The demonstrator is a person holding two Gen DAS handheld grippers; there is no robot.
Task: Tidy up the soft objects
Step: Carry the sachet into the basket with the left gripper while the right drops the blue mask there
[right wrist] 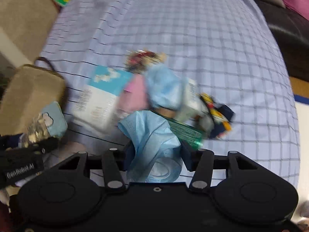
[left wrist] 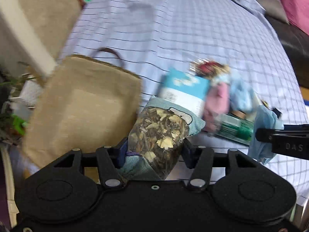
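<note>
Most of the sorting is judged as yet to be done: a mixed pile is lying in the middle of the bed (right wrist: 193, 29), where a blue-and-white soft packet (right wrist: 100, 98), a pink cloth (right wrist: 133, 96), a crumpled light blue cloth (right wrist: 164, 89), a green packet (right wrist: 185, 133) and a dark patterned sock-like piece (right wrist: 218, 116) are being left heaped and touching one another. A jute bag (left wrist: 83, 104) is standing near the bed's left edge, just beside the pile; what is inside cannot be told. The left hand-held gripper (left wrist: 154, 150) is being kept closed on a clear pouch of dried herbs (left wrist: 158, 133) together with a teal knitted item (left wrist: 193, 123), held clear of the bed beside the bag. The right hand-held gripper (right wrist: 156, 154) is being kept partly closed on a light blue disposable cloth (right wrist: 150, 135), pinched between its pads above the pile's near side.
</note>
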